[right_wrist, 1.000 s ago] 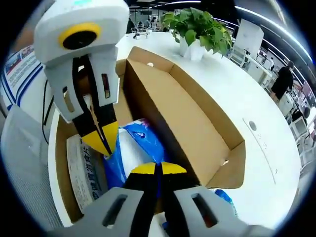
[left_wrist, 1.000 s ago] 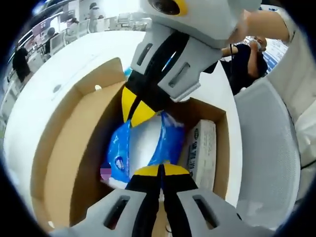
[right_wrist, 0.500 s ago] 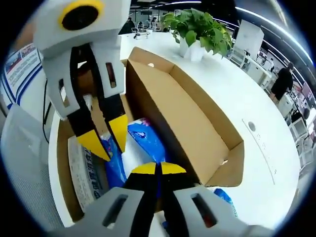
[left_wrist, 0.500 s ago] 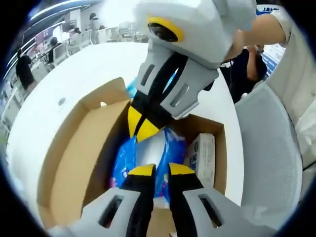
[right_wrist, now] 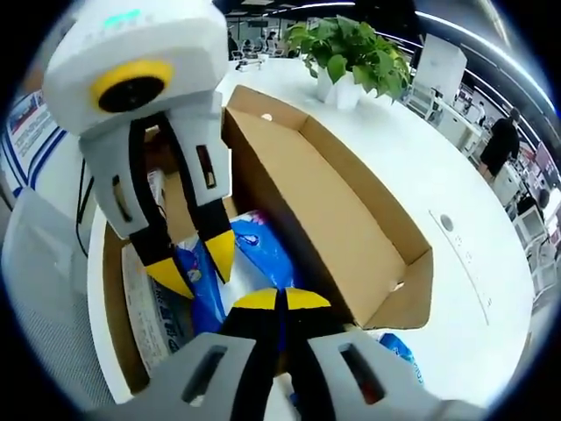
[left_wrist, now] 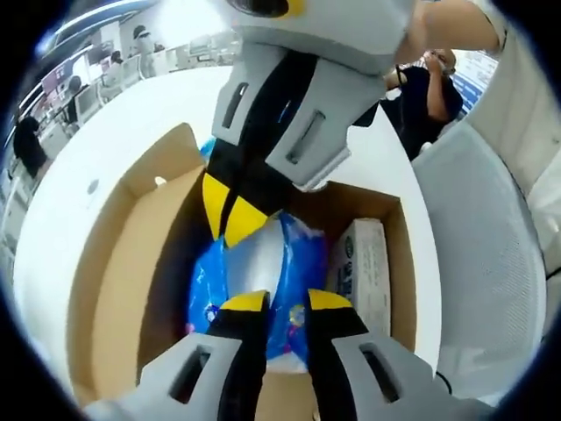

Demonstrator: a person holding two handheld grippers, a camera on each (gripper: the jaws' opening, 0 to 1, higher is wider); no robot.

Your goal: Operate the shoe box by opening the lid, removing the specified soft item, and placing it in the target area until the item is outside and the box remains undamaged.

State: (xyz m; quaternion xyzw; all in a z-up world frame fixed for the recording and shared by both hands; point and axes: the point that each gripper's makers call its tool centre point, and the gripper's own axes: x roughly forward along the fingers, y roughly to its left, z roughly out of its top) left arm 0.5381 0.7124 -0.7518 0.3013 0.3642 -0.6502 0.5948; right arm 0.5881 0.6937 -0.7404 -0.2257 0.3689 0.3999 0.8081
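An open cardboard shoe box (left_wrist: 114, 272) (right_wrist: 351, 228) lies on a white table, its lid folded back. Inside is a soft blue-and-white pack (left_wrist: 263, 263) (right_wrist: 263, 246). My left gripper (left_wrist: 287, 303) (right_wrist: 195, 266) is open, its yellow tips straddling the near end of the pack. My right gripper (right_wrist: 279, 300) (left_wrist: 226, 209) reaches in from the other side. Its tips are shut and appear to pinch the far edge of the pack.
A white printed packet (left_wrist: 364, 263) (right_wrist: 149, 307) lies in the box beside the pack. Another blue item (right_wrist: 399, 351) sits outside the box by the lid. A potted plant (right_wrist: 351, 53) stands on the table. A grey mesh chair (left_wrist: 482, 263) is close by, with people behind.
My left gripper was shut a second ago; its jaws have since opened and come down around the pack. The right gripper has stayed shut in place.
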